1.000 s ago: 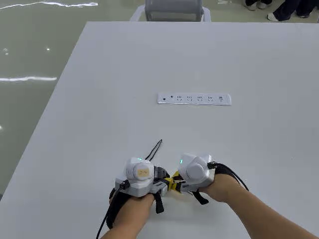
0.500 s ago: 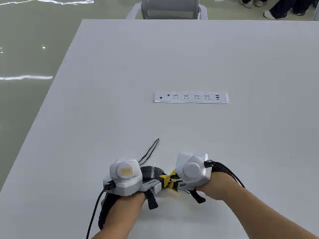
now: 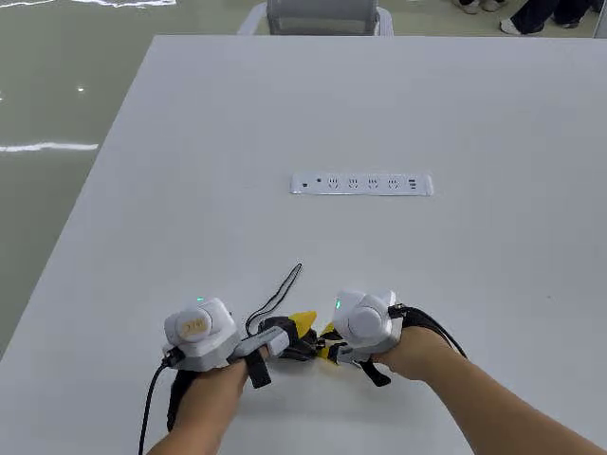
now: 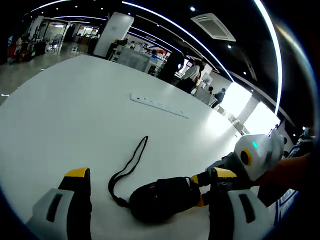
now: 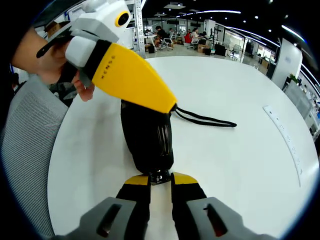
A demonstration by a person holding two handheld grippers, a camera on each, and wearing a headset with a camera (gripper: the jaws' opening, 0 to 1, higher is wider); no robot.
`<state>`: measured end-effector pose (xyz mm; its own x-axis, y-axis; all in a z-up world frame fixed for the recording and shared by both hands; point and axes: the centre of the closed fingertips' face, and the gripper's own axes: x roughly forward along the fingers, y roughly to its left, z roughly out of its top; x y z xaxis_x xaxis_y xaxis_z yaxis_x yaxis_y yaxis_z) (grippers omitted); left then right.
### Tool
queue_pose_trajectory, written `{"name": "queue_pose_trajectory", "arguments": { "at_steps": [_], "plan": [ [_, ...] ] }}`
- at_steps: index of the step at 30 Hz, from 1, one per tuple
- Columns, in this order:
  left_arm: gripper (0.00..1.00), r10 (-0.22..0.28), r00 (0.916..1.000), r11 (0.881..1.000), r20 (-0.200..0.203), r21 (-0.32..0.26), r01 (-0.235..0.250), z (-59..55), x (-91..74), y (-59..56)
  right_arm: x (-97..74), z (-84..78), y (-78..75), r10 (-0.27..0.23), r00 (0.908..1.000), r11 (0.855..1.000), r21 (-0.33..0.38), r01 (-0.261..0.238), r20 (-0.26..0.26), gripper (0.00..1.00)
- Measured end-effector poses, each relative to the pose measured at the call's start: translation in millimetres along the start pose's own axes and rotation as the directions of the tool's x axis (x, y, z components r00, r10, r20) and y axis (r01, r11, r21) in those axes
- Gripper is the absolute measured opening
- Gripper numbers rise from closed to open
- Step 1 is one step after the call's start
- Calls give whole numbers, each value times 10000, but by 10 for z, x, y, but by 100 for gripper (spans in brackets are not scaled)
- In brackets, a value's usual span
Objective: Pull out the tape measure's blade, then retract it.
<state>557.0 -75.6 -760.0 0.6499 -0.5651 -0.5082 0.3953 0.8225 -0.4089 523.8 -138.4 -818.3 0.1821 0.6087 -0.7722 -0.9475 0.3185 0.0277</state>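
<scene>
A black tape measure [image 3: 302, 347] lies on the white table [image 3: 285, 123] near its front edge, its black wrist strap [image 3: 280, 289] trailing away from me. In the left gripper view the case [image 4: 165, 197] rests between the wide-apart jaws of my left gripper [image 4: 150, 175], which is open and not touching it. My right gripper [image 5: 160, 179] is shut on the small blade tip at the end of the case [image 5: 147, 135]. One yellow finger [image 5: 130, 75] of the left gripper reaches over the case. In the head view the left gripper [image 3: 289, 334] and right gripper [image 3: 327, 346] face each other.
A white power strip [image 3: 361, 184] lies flat at the table's middle, well beyond the grippers. A grey chair [image 3: 321, 17] stands at the far edge. The table's left edge [image 3: 85, 204] drops to a shiny floor. People stand in the far background.
My left gripper has drawn back to the left, away from the right one, and its jaws now stand apart around the case. The right gripper has stayed put.
</scene>
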Motion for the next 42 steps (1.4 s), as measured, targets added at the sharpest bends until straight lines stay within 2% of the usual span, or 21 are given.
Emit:
{"name": "queue_pose_trajectory", "arguments": {
  "at_steps": [1, 2, 4, 6, 8, 10, 11, 12, 13, 16, 21, 25, 27, 29, 30, 32, 34, 35, 39, 41, 42],
  "plan": [
    [99, -30, 10000, 9991, -8, 431, 30, 4, -21, 9, -6, 2, 2, -49, 10000, 10000, 77, 49, 15, 14],
    [99, -58, 10000, 9984, -3, 563, 58, 11, -33, 14, -12, 2, 3, -109, 9999, 9998, 168, 109, 9, 15],
    [99, -205, 9998, 9985, 70, 509, 202, 38, -72, 22, -22, -1, -5, -265, 9996, 9995, 186, 265, -3, 15],
    [99, -198, 9997, 9988, 154, 457, 190, 69, -106, 71, -38, 7, -55, -624, 9980, 9980, 48, 624, 55, 21],
    [99, -220, 9996, 9994, 179, 287, 215, 80, -120, 111, -38, 3, -63, -694, 9976, 9975, 158, 692, 71, 24],
    [99, -200, 9996, 9996, 200, 192, 196, 84, -142, 140, -48, -5, -29, -575, 9983, 9983, 46, 575, 63, 29],
    [99, -151, 9998, 9993, 132, 332, 146, 72, -147, 142, -40, -43, 15, -432, 9991, 9990, 78, 432, -40, 38],
    [99, -140, 9999, 9989, 83, 456, 136, 63, -155, 145, -38, 4, 41, -181, 9996, 9989, -421, 191, 236, 41],
    [99, -125, 9998, 9982, 138, 587, 116, 62, -170, 142, -66, -25, 34, -354, 9992, 9992, -162, 356, 159, 42],
    [99, -41, 9999, 9977, 139, 680, 32, 57, -180, 167, -97, -52, 28, -345, 9992, 9994, 109, 343, 187, 44],
    [99, -59, 9998, 9962, 182, 867, 43, 86, -215, 190, -181, -61, -14, -625, 9968, 9966, 562, 596, 498, 62],
    [99, -262, 9991, 9851, 344, 1706, 199, 175, -278, 192, -300, -37, -61, -1090, 9906, 9907, 906, 1014, 824, 72],
    [99, -436, 9984, 9736, 373, 2259, 341, 214, -324, 193, -385, -20, -100, -1518, 9833, 9839, 1106, 1407, 999, 76],
    [99, -495, 9982, 9625, 339, 2683, 386, 237, -384, 221, -469, -48, -85, -1541, 9830, 9832, 1139, 1426, 998, 79],
    [99, -567, 9977, 9586, 367, 2812, 441, 255, -410, 224, -507, -70, -105, -1802, 9788, 9749, 1501, 1645, 976, 80],
    [99, -669, 9968, 9575, 434, 2838, 519, 295, -481, 249, -579, -95, -100, -1875, 9759, 9725, 1611, 1683, 1119, 83],
    [99, -704, 9950, 9504, 714, 3076, 451, 367, -553, 296, -684, -172, -141, -2426, 9655, 9574, 1842, 2225, 950, 85],
    [99, -697, 9949, 9501, 736, 3089, 437, 390, -600, 324, -736, -172, -127, -2461, 9629, 9560, 1915, 2223, 1110, 89],
    [99, -794, 9920, 9446, 978, 3253, 436, 465, -757, 374, -946, -219, -134, -2934, 9455, 9334, 2560, 2515, 1410, 95],
    [99, -1083, 9867, 9410, 1210, 3325, 625, 510, -860, 359, -1087, -255, -151, -3353, 9295, 9152, 2874, 2826, 1535, 97],
    [99, -1179, 9844, 9415, 1309, 3298, 689, 528, -903, 355, -1141, -277, -149, -3473, 9246, 9082, 3018, 2900, 1568, 98]
  ]
}}
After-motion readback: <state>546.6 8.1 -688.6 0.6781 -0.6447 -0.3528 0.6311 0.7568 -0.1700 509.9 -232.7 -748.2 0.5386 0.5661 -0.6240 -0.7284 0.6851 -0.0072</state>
